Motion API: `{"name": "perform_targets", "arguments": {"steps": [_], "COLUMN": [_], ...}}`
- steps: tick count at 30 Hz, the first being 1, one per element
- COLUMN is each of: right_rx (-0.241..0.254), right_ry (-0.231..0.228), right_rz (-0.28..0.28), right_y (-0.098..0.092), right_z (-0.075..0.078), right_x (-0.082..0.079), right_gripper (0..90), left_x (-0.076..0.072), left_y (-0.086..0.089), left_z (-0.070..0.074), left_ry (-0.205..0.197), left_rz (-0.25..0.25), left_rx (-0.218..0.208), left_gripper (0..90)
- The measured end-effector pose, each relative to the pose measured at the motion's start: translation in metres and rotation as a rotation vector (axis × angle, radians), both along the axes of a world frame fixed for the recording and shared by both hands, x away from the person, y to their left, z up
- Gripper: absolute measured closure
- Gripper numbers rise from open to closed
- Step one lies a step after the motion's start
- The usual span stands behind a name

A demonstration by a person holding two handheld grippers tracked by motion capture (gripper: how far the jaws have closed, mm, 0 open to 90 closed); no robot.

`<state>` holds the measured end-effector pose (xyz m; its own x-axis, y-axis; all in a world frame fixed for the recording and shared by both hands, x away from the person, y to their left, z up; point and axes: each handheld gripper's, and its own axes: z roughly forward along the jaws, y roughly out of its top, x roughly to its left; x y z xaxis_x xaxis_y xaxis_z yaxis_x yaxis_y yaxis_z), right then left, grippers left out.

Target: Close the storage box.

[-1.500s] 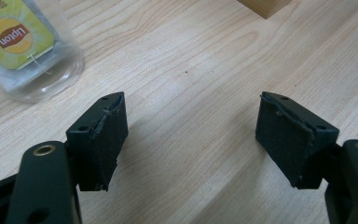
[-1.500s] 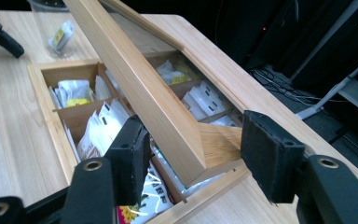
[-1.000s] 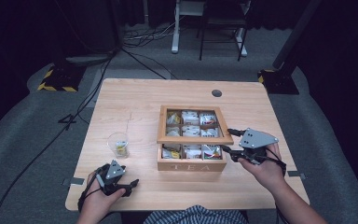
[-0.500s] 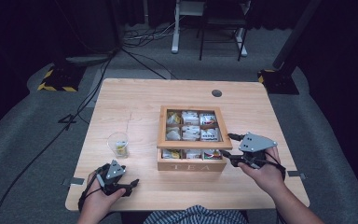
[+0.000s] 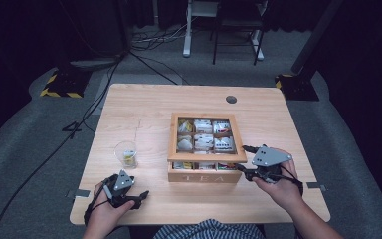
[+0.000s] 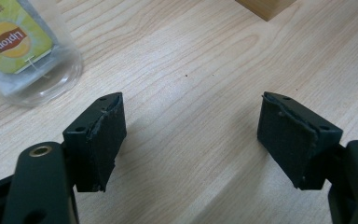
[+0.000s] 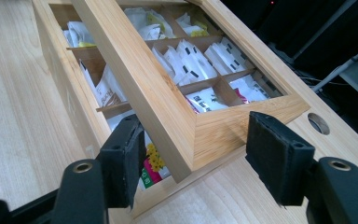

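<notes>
The left hand-held gripper (image 6: 191,135) rests wide open and empty on the tabletop (image 5: 144,107) near a glass (image 5: 126,154). The right hand-held gripper (image 7: 193,161), whose jaws have just been opening, straddles the raised lid corner (image 7: 200,135) of the tea box (image 5: 204,172) without gripping, at mid-table

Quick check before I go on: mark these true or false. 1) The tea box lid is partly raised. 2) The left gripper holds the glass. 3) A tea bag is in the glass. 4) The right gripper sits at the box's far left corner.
1) True: the tea box has its lid lifted at the front.
2) False: the left gripper is open over bare table, apart from the glass.
3) True: a yellow-labelled tea bag lies inside.
4) False: the right gripper straddles the lid's near right corner.
</notes>
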<state>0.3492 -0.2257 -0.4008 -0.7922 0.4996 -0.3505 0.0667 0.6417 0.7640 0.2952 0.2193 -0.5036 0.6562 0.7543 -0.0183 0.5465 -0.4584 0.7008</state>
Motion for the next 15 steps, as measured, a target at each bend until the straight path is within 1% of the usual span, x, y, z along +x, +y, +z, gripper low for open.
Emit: {"name": "perform_targets", "arguments": {"steps": [8,15], "right_rx": [-0.013,-0.008], "right_ry": [0.012,0.030], "right_rz": [0.001,0.004], "right_y": [0.0002,-0.0012], "right_z": [-0.0034,-0.0054], "right_x": [-0.0008,-0.0018], "right_gripper": [38.2,38.4], "left_x": [0.0008,0.0010], "left_y": [-0.0005,-0.0008], "left_z": [0.0000,0.0001], "left_ry": [-0.002,0.005], "left_rz": [-0.002,-0.003], "left_rx": [0.002,0.000], "left_gripper": [23.7,23.6]}}
